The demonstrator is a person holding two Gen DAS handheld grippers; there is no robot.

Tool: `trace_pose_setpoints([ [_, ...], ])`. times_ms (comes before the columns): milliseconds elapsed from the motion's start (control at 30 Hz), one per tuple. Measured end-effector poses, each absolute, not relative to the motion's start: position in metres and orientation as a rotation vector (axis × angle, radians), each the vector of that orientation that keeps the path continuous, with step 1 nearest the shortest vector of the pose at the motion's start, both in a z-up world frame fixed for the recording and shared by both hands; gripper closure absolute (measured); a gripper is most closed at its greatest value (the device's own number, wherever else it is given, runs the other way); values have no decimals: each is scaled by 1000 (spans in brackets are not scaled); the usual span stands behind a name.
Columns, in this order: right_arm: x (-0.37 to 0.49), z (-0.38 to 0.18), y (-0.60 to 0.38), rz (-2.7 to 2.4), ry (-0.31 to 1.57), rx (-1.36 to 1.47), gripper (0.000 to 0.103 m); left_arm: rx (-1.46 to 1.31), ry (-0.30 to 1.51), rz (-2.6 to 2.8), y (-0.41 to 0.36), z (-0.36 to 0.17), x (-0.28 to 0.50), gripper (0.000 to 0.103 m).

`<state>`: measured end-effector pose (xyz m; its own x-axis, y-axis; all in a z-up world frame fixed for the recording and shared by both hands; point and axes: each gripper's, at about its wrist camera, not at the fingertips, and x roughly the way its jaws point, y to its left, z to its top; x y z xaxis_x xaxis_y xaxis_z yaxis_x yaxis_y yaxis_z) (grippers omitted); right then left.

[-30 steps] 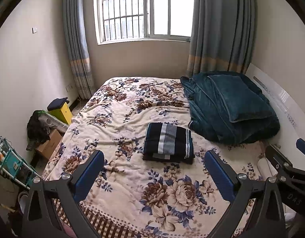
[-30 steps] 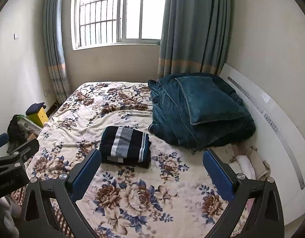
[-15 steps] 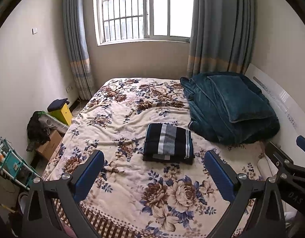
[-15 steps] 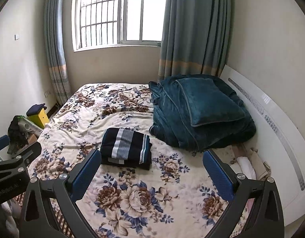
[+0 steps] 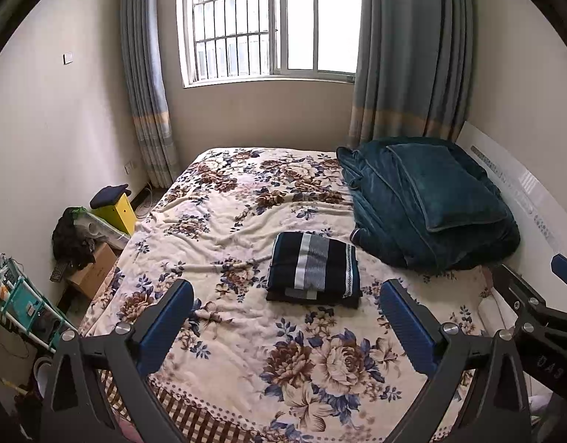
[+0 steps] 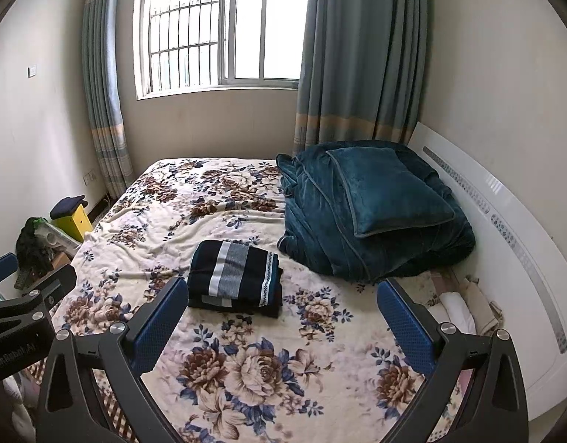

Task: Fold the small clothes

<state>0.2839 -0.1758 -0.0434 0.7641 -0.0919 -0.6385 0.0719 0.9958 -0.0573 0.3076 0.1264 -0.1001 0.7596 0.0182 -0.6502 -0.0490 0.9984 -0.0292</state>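
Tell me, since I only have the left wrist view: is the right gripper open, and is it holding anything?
Observer: The right gripper is open, its jaws wide apart with nothing between them.
Operator: Is there anything down beside the headboard on that side?
Observer: Yes. A rolled white cloth and a beige bundle lie in the gap between the bed and the white headboard.
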Motion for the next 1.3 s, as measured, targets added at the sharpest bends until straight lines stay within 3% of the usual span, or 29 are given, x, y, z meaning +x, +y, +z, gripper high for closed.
trace_pose_setpoints([
  [1300,279,-43,-169,-111,682,-20,0,-45,690,65,118,-94,289,0],
])
